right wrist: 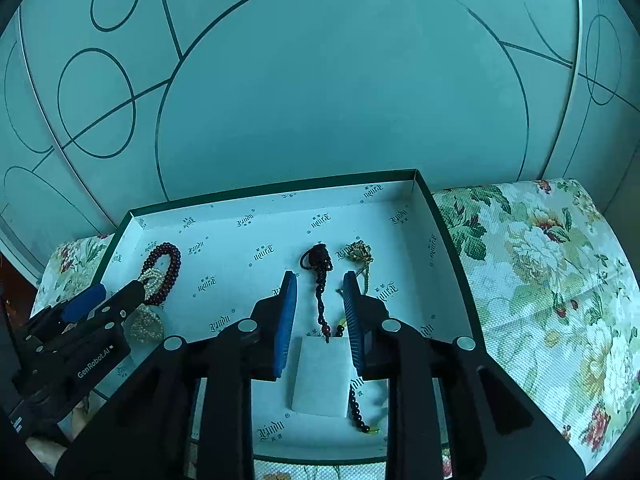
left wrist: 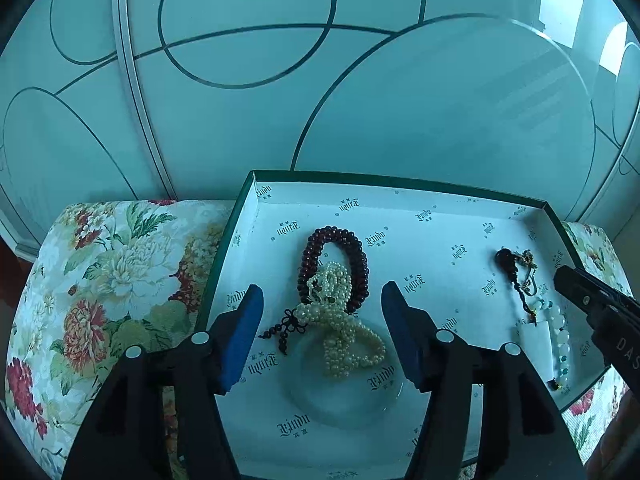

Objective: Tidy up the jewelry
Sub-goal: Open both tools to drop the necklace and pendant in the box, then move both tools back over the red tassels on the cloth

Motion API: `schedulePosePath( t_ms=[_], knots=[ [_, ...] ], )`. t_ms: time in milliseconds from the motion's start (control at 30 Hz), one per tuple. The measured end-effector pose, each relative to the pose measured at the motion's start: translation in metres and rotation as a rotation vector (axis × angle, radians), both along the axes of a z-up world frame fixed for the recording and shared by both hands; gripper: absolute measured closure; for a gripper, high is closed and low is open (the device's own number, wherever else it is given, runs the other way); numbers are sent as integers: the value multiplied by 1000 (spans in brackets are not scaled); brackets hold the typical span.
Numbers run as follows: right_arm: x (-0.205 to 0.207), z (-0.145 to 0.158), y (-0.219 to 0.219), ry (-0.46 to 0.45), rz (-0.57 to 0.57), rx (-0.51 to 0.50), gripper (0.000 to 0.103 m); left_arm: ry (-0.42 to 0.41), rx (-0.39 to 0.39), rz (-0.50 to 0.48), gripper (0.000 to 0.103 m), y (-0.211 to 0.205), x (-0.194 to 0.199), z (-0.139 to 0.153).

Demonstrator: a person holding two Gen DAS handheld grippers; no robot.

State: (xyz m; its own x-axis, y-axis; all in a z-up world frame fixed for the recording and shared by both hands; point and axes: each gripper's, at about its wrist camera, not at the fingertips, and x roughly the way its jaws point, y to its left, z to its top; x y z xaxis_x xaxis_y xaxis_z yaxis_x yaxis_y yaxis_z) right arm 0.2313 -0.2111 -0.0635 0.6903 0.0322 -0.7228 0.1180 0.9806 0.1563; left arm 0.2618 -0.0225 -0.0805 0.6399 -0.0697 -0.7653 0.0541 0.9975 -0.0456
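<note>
Behind everything stands a pale frosted panel (left wrist: 360, 92) marked with dark curved lines and circles, its upper edges cut off by the rounded border of both views. Below it lies a floral-patterned cushion (left wrist: 104, 276), only partly visible since the box covers its middle; what sits beneath the cushion cannot be made out. On the cushion rests a shallow green-rimmed box (right wrist: 440, 216) lined with white printed paper, its near edge hidden behind the black claw bodies. The left claw (left wrist: 322, 300) hangs over the box's left part, its blue pads spread wide and touching nothing; released, it frames a pile made of a dark red bead bracelet (left wrist: 356, 252) and a cream pearl strand (left wrist: 344, 340) that lies coiled across it, with a small dark knotted tassel (left wrist: 290, 326) at the pile's left side. A faint round glassy shape under the pearls is hard to make out. The right claw (right wrist: 320, 284) stands over the box's right part with its pads only narrowly apart, one on each side of a dark beaded cord (right wrist: 322, 304); whether the pads touch it cannot be told, though they appear to stand clear of it. That cord runs from a dark knot (right wrist: 318, 258) down to a flat white pendant (right wrist: 320, 376), whose sides are partly covered by the pads. Just right of the knot sits a small gold ornament (right wrist: 360, 252) on a greenish string, blurred in detail. In the left view, pale round beads (left wrist: 560, 332) lie beside the pendant.
</note>
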Motion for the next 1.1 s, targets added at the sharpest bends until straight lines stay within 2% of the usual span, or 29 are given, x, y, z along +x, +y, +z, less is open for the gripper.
schedulePosePath(
  t_ms=[167,433,667,900,1100],
  knots=[
    [-25,17,-2,-34,3,11,78,-18,-7,-9,36,1,-18,13],
    [-73,29,0,-50,14,40,78,-20,-16,-13,35,5,-59,28],
    [-118,20,7,-16,33,54,78,-4,-25,4,35,14,-108,29],
    [-160,3,19,35,54,43,78,38,-17,28,35,25,-156,17],
    [-183,-8,31,62,77,30,78,68,-7,64,35,39,-182,6]
  ],
)
